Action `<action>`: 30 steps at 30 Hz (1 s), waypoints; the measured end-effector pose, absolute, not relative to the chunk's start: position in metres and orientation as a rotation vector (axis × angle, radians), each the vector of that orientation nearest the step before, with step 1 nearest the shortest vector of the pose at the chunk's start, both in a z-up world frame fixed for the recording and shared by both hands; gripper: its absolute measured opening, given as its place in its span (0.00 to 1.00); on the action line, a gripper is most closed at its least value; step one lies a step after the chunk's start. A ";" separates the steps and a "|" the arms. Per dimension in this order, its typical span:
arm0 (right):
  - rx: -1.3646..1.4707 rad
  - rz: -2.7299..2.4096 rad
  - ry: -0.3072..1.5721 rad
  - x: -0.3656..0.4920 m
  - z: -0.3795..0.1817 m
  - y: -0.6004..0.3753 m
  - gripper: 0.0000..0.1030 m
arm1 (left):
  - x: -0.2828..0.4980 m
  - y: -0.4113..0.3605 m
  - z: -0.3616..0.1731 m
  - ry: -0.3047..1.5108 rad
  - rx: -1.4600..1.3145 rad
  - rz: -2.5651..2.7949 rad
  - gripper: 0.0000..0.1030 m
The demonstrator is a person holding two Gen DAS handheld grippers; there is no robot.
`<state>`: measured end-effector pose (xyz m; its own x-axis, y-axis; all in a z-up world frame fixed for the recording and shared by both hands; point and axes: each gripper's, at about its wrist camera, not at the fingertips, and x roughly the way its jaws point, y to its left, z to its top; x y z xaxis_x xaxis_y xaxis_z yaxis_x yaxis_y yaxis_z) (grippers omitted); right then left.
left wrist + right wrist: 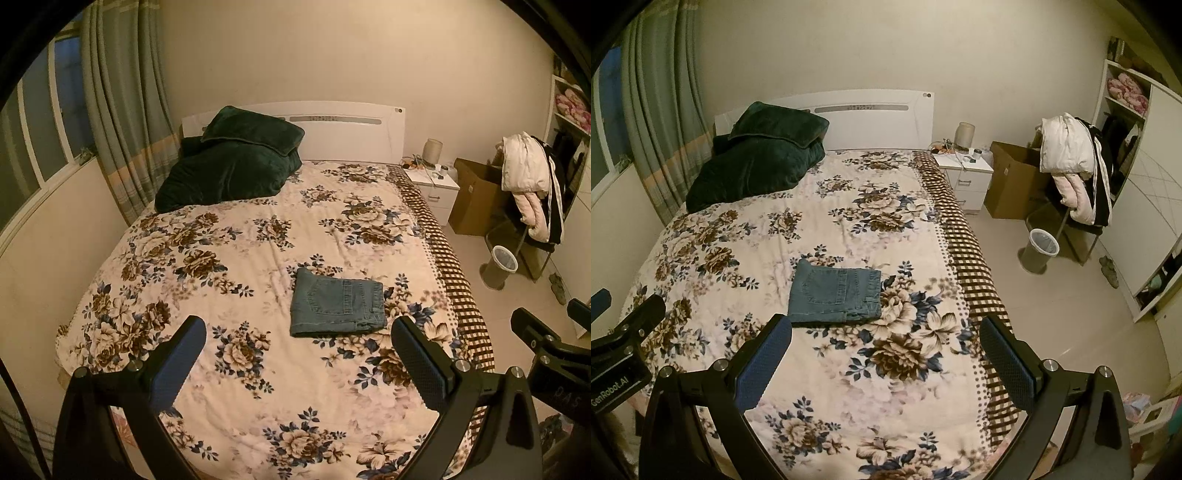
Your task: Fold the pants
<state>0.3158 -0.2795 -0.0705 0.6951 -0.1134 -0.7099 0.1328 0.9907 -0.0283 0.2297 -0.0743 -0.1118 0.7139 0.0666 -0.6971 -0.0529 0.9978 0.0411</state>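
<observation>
Ahead, folded pants [337,307] on bed [229,258], apart from left gripper [299,354], right gripper [886,350]; both wide open, empty.

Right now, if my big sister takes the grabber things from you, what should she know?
Left gripper: open, holding nothing, raised above the near part of the bed.
Right gripper: open, holding nothing, raised beside the left one.
The jeans lie folded into a small neat rectangle on the floral bedspread, back pocket up, ahead of both grippers and touching neither.
Done: the folding looks finished.
Left: probably nothing, except maybe a check that the edges line up or moving the bundle somewhere.
The dark green blanket by the headboard is not part of the job.
</observation>
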 end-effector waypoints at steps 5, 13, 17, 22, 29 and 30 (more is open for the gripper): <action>0.026 -0.137 0.798 0.315 -0.070 -0.279 1.00 | 0.232 -0.073 -0.110 0.776 0.028 0.050 1.00; 0.023 -0.125 0.816 0.312 -0.075 -0.278 1.00 | 0.234 -0.071 -0.115 0.791 0.030 0.026 1.00; 0.022 -0.121 0.823 0.313 -0.076 -0.277 1.00 | 0.234 -0.071 -0.116 0.798 0.032 0.024 1.00; 0.023 -0.117 0.834 0.313 -0.081 -0.277 1.00 | 0.233 -0.070 -0.120 0.805 0.034 0.025 1.00; 0.022 -0.110 0.850 0.318 -0.086 -0.275 1.00 | 0.230 -0.067 -0.127 0.818 0.034 0.027 1.00; 0.020 -0.111 0.852 0.318 -0.087 -0.275 1.00 | 0.230 -0.067 -0.127 0.819 0.035 0.028 1.00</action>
<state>0.3178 -0.2747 -0.0868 0.6532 -0.0893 -0.7519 0.1057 0.9941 -0.0263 0.2302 -0.0673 -0.1268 0.6824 0.0384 -0.7300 -0.0114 0.9991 0.0419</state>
